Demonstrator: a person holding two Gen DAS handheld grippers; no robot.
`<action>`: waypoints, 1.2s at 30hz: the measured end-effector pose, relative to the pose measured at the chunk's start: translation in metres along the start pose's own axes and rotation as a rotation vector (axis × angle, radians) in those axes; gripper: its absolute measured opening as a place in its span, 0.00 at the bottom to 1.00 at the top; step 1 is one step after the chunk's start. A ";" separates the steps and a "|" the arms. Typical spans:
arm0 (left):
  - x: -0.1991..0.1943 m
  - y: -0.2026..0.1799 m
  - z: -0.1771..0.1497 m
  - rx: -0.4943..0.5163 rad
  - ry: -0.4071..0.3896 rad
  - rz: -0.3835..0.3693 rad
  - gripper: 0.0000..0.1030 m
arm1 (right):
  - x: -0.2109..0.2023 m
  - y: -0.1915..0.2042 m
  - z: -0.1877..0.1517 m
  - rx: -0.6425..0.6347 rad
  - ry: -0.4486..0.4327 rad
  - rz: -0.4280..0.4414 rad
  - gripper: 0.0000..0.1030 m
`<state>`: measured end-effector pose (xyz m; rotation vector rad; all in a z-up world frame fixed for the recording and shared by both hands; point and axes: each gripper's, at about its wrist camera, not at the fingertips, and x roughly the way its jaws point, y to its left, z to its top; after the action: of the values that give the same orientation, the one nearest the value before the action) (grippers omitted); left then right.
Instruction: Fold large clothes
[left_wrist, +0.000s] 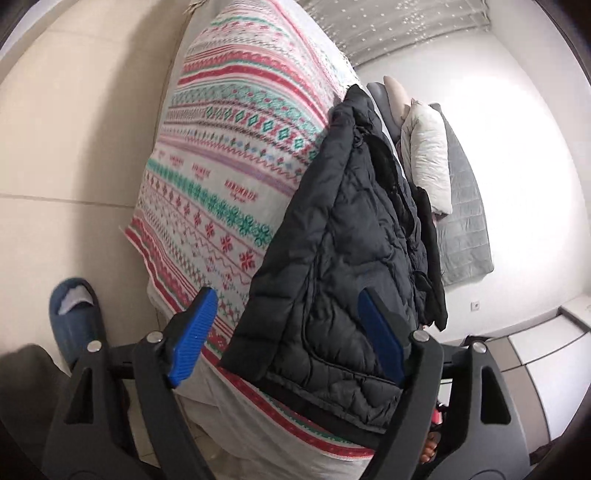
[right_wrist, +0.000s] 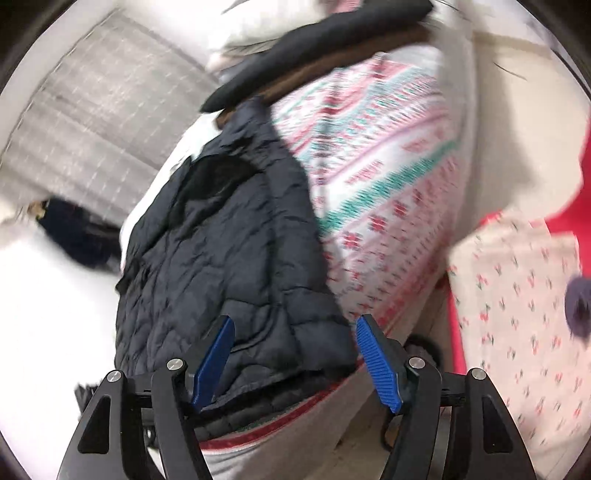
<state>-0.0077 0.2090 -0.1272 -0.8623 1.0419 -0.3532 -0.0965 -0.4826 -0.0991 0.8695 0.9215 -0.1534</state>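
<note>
A black quilted puffer jacket (left_wrist: 343, 243) lies on a bed covered by a patterned pink, red and green blanket (left_wrist: 229, 147). Its hem hangs over the near bed edge. My left gripper (left_wrist: 291, 332) is open above the hem, its blue pads apart on either side of the jacket's lower part. In the right wrist view, which is blurred, the same jacket (right_wrist: 221, 251) lies on the blanket (right_wrist: 388, 184). My right gripper (right_wrist: 295, 354) is open over the hem, empty.
A white puffer garment (left_wrist: 428, 155) and a grey quilt (left_wrist: 465, 206) lie at the far side of the bed. Dark folded clothes (right_wrist: 314, 48) are stacked beyond the jacket. A blue slipper (left_wrist: 75, 317) is on the floor. A floral cloth (right_wrist: 517, 306) is at right.
</note>
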 end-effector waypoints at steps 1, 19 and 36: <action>0.000 0.003 -0.002 -0.012 -0.006 -0.001 0.77 | 0.002 -0.004 -0.002 0.021 0.012 0.006 0.68; 0.034 0.034 -0.029 -0.153 0.042 -0.084 0.81 | 0.034 -0.031 -0.003 0.225 0.088 0.000 0.67; -0.049 -0.055 -0.033 0.187 -0.203 -0.117 0.09 | -0.033 0.009 -0.009 0.048 -0.201 0.158 0.04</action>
<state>-0.0528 0.1904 -0.0625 -0.7748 0.7603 -0.4450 -0.1184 -0.4782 -0.0715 0.9497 0.6614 -0.1245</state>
